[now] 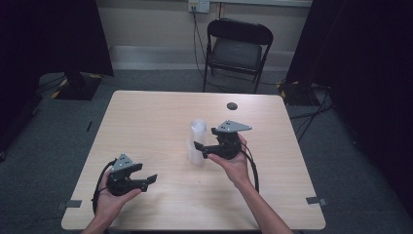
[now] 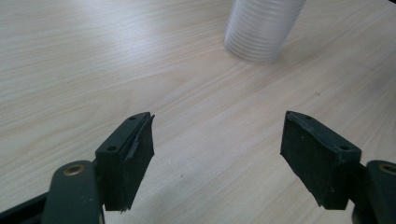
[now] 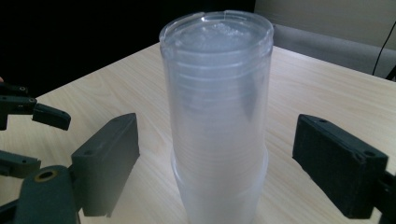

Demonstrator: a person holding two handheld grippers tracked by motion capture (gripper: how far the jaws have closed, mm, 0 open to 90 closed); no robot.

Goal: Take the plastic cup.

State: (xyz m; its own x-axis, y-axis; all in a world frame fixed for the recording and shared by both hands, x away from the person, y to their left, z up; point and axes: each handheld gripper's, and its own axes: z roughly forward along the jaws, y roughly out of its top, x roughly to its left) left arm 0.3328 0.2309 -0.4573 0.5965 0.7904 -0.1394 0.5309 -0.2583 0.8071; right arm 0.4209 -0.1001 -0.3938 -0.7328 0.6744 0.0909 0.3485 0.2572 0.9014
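- Right gripper (image 3: 217, 163) has its jaws wide open on either side of the tall stack of clear ribbed plastic cups (image 3: 217, 116), not touching it.
- To grip well, centre the stack and close gently; thin plastic dents.
- The stack stands upright mid-bench (image 1: 146, 122).
- Left gripper (image 2: 217, 158): jaws open, holding nothing.

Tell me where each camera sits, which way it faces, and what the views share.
High view: above the person's side, looking forward and down on the table; both forearms, left gripper and right gripper show.
Left gripper view: rides the left gripper, aimed along the tabletop; open jaws, the stack of clear cups ahead.
Right gripper view: rides the right gripper; open jaws flank the stack without touching.
Shared: all three show the stack and table.
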